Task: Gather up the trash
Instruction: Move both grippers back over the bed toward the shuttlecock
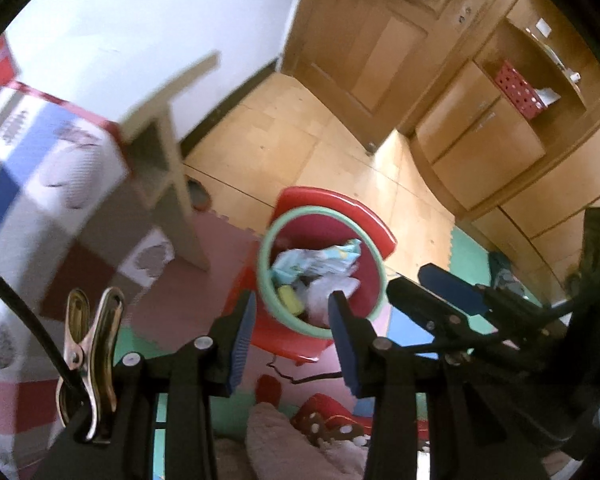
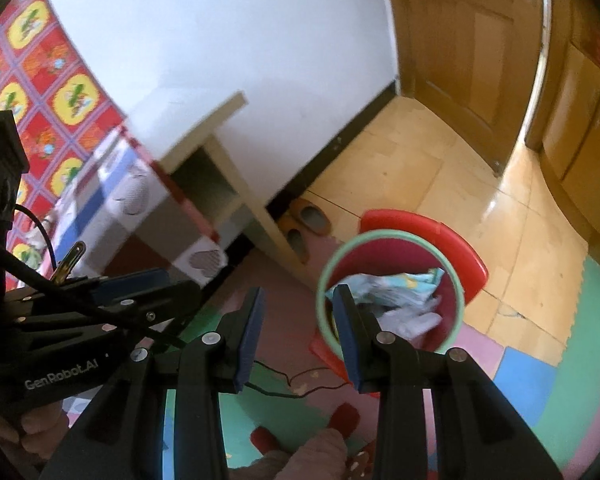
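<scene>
— Closest to our left lens stood the left gripper, its two blue pads spread wide with nothing between them. What did ours on the right show?

— Much the same: the right gripper was released too, fingers parted and empty. Through the gap and just past the right finger we saw the red bin with its pale green rim.

— We had that bin straight ahead as well, standing on the floor where the foam mats meet the yellow tiles. Inside it lay the trash: crumpled white and light-blue wrappers, plus a small yellow piece low on the left side.

— From our side the trash sat heaped against the far and right wall of the bin, blurred, so we could not tell the items apart.

— We also caught the right gripper entering from our right, hanging beside the bin's rim. A metal clip was fastened near our left finger.

— And we saw the left gripper crossing our left edge. Behind it stood a pale wooden table against the white wall, with slippers on the tiles beside its leg. A thin black cable trailed over the mats below our fingers
</scene>
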